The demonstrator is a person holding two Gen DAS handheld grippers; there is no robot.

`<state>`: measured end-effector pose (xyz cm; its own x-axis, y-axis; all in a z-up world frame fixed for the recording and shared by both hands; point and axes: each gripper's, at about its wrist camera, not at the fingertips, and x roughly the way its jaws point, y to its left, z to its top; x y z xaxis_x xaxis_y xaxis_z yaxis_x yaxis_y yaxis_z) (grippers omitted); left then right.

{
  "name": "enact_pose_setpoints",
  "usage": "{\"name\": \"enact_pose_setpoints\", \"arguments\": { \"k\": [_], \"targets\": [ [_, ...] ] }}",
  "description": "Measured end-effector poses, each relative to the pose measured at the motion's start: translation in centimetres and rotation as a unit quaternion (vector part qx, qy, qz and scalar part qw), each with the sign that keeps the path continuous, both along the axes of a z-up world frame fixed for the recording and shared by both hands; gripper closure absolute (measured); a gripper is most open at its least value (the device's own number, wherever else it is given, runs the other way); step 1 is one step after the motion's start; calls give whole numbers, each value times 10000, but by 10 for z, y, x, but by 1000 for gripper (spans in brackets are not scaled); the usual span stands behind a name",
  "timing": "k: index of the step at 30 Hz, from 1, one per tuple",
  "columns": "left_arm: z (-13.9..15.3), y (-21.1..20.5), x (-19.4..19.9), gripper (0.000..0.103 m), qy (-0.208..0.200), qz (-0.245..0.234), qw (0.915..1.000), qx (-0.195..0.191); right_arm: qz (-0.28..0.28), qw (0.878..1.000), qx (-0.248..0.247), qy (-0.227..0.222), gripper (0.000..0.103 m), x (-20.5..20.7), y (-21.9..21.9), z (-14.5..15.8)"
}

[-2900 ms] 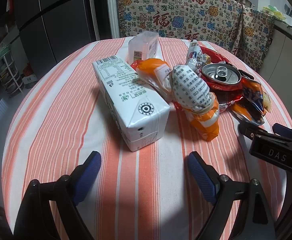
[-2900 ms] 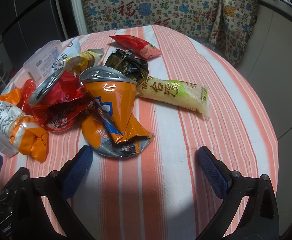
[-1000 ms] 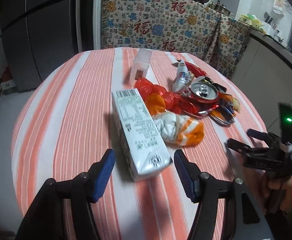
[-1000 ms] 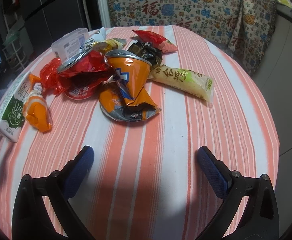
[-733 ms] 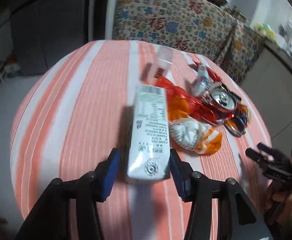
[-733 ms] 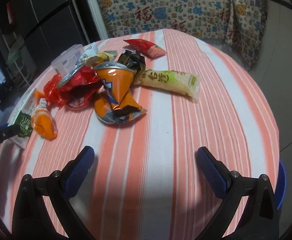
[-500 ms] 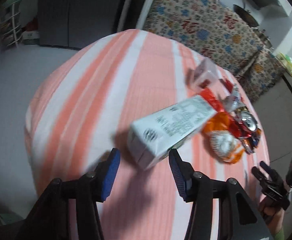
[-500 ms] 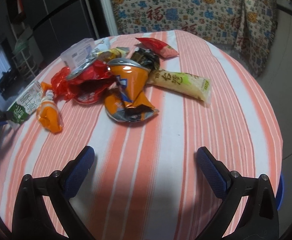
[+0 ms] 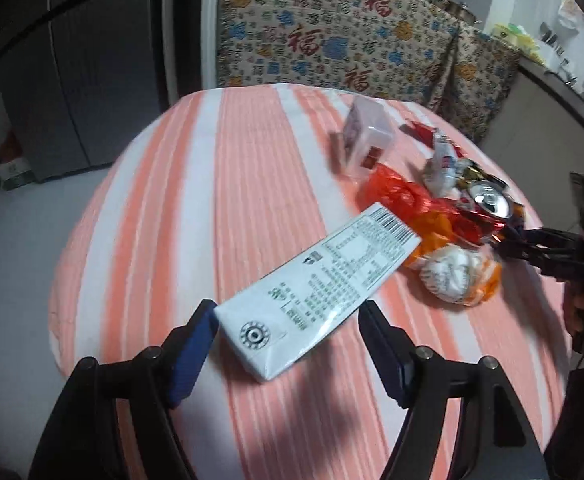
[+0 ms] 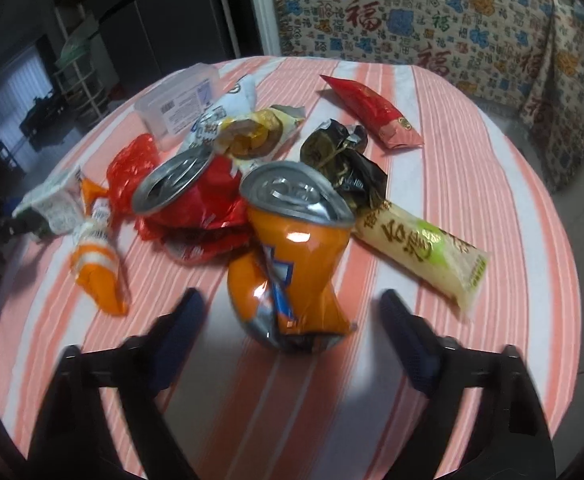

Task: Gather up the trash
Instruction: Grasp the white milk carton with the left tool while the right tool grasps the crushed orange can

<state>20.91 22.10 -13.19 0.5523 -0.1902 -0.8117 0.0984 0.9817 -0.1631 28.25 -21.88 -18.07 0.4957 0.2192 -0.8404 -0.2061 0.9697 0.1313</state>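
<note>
Trash lies heaped on the striped bench. Left gripper has just opened its jaws; the milk carton lies between them, seemingly unpressed. Right gripper has just been narrowing its jaws either side of the crushed orange can, not yet touching. Next, I judge: close on the can and lift it clear.

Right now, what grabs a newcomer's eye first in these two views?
The long white milk carton lying between the left gripper fingers, near the striped round table's edge. Then the crushed orange soda can standing just ahead of the right gripper, with a crumpled red can and wrappers piled behind it.
</note>
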Motion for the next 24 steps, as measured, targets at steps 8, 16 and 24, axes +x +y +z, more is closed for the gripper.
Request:
{"name": "enact_pose_setpoints", "arguments": {
  "k": [8, 16, 24],
  "targets": [
    [5, -18, -35, 42, 301, -675, 9970, -206, 283, 9991, 92, 318, 44, -61, -20, 14],
    [25, -33, -32, 27, -59, -432, 9985, 340, 116, 9997, 52, 230, 22, -81, -38, 19],
    [0, -53, 7, 38, 311, -610, 9956, 642, -51, 9989, 130, 449, 32, -55, -32, 26]
  ]
}}
